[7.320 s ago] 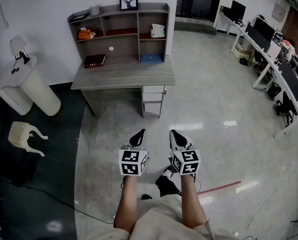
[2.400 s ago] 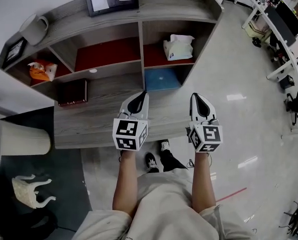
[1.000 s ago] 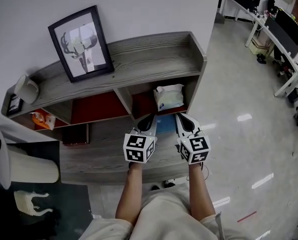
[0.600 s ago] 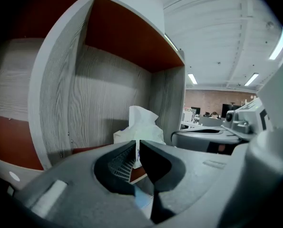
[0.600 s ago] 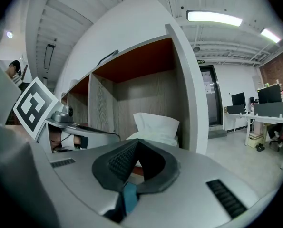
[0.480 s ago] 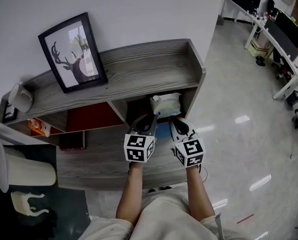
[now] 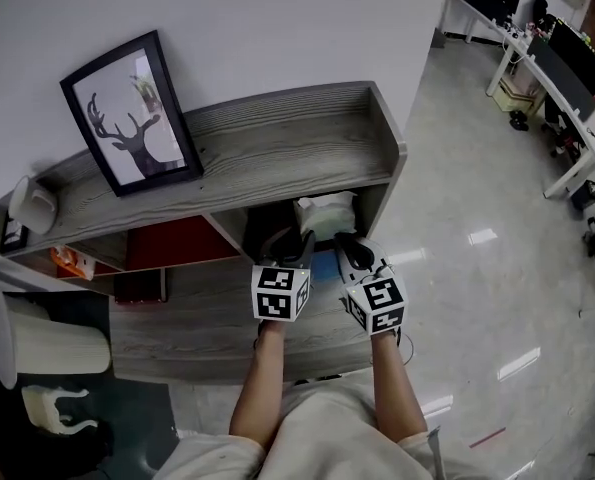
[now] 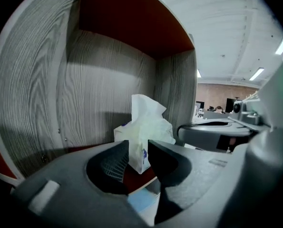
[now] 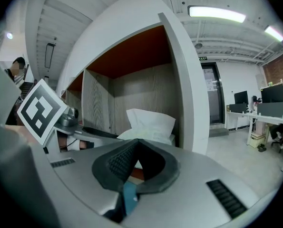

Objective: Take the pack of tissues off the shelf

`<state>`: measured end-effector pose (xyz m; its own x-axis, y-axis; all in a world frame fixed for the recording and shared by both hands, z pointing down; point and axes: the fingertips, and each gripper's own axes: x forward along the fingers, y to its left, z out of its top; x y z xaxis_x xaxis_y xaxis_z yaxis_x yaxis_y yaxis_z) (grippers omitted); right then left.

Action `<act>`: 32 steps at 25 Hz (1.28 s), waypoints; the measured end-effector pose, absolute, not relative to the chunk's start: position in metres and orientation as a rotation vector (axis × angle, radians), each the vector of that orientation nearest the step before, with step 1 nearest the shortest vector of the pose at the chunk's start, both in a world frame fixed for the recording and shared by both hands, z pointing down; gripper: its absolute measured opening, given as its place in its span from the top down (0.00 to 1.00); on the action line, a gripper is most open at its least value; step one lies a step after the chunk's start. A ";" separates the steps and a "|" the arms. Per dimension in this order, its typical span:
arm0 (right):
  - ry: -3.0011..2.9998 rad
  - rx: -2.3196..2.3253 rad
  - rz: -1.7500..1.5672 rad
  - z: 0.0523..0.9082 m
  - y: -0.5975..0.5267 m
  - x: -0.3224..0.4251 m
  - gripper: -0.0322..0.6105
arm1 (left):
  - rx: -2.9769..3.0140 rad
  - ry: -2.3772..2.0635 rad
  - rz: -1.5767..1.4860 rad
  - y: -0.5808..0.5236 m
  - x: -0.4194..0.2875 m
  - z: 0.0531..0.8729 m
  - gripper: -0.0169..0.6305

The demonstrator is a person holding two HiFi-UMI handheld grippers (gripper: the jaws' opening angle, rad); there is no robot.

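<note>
rightward, shelf wall [image 7: 379, 200] beside tissue pack [image 7: 325, 214]

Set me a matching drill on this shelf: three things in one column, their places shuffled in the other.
Things
1. pack of tissues
2. framed picture
3. orange packet

Places
A. in the left-hand compartment
B. on top of the shelf, against the wall
C. in the right-hand compartment

Pairs: 1-C, 2-B, 3-A
</note>
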<state>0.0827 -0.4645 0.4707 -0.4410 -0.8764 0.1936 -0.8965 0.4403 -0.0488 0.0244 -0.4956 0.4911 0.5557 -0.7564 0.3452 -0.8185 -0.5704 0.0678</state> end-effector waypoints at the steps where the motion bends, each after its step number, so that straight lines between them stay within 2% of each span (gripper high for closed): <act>1: -2.548 1.571 0.221 0.472 -0.466 0.083 0.93 | 2.569 -1.320 0.417 -0.498 0.026 0.492 0.78; 13: -2.630 1.479 0.200 0.471 -0.467 0.078 0.93 | 2.561 -1.343 0.491 -0.504 0.034 0.506 0.79; 22: -2.639 1.459 0.179 0.468 -0.463 0.075 0.93 | 2.520 -1.365 0.446 -0.501 0.026 0.506 0.94; 32: -2.655 1.456 0.187 0.464 -0.459 0.076 0.93 | 2.548 -1.383 0.410 -0.492 0.023 0.495 0.95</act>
<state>0.0759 -0.4592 0.4639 -0.5352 -0.8307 0.1529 -0.8440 0.5334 -0.0560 0.0230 -0.4922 0.4947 0.5197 -0.7832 0.3414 -0.8426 -0.5358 0.0536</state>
